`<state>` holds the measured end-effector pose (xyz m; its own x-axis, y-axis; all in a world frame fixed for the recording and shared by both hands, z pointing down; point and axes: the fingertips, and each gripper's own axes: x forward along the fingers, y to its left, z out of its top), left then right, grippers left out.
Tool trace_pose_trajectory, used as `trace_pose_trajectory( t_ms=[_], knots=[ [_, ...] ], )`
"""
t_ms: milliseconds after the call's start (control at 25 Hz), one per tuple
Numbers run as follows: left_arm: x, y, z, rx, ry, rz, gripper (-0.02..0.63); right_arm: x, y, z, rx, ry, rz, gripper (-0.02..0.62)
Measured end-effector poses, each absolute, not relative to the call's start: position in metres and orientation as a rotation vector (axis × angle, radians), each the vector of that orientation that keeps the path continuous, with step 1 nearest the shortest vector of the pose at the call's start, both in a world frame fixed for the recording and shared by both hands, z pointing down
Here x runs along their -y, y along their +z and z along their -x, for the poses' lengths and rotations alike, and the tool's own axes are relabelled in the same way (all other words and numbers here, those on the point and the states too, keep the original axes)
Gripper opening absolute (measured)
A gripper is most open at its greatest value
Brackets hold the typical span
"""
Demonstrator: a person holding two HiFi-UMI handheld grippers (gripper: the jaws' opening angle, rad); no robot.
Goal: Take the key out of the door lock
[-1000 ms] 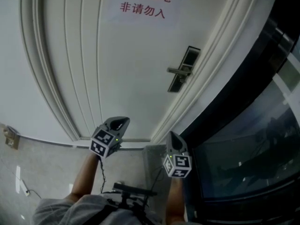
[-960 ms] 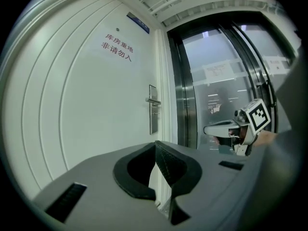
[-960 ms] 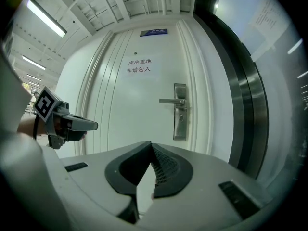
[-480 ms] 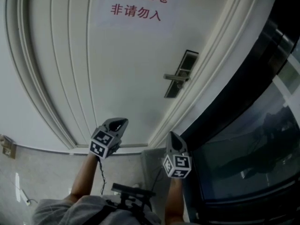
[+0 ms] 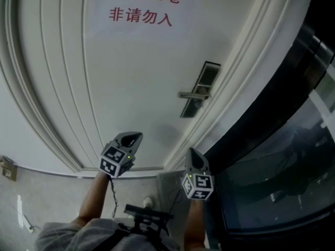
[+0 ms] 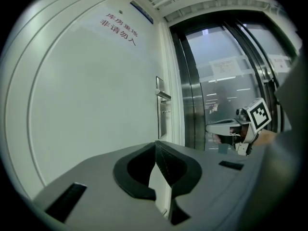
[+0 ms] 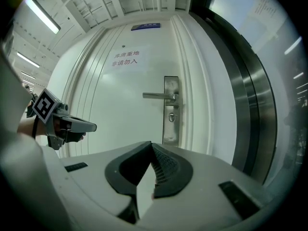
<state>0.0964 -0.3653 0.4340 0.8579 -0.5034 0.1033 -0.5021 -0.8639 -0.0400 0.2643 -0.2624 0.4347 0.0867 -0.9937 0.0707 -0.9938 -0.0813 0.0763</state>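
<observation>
A white door (image 5: pixel 131 77) carries a metal lock plate (image 5: pixel 199 88) with a lever handle (image 5: pixel 189 94). In the right gripper view, a small key (image 7: pixel 171 117) sits in the keyhole just below the handle (image 7: pixel 159 96) on that plate (image 7: pixel 171 129). My left gripper (image 5: pixel 134 136) and right gripper (image 5: pixel 192 153) hang side by side well short of the door, both below the lock. Each is shut with nothing between its pads, as the left gripper (image 6: pixel 155 146) and the right gripper (image 7: pixel 151 146) show in their own views. Neither touches the door.
A paper sign with red characters (image 5: pixel 140 6) is stuck high on the door. Dark glass and metal framing (image 5: pixel 272 140) runs along the door's right side. A small wall fitting (image 5: pixel 6 167) sits low at the left. A person's arms and chest gear (image 5: pixel 149 213) fill the bottom.
The head view has shifted: the door, sign and lock plate slid left and down and look slightly nearer. Both grippers keep about the same place and stay shut.
</observation>
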Motion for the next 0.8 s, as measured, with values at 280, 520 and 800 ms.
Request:
trace_pose_trajectory(
  t_ms=[280, 520, 800],
  knots=[
    [0.391, 0.43, -0.125, -0.809, -0.184, 3.014, -0.008, 0.293, 0.426, -0.291, 2.071, -0.003, -2.233, 0.008],
    [0.41, 0.432, -0.136, -0.844, -0.202, 3.03, -0.008, 0.315, 0.418, -0.306, 2.073, -0.025, -2.208, 0.008],
    [0.426, 0.437, -0.143, -0.881, -0.215, 3.039, -0.008, 0.335, 0.407, -0.32, 2.085, -0.062, -2.155, 0.009]
  ],
)
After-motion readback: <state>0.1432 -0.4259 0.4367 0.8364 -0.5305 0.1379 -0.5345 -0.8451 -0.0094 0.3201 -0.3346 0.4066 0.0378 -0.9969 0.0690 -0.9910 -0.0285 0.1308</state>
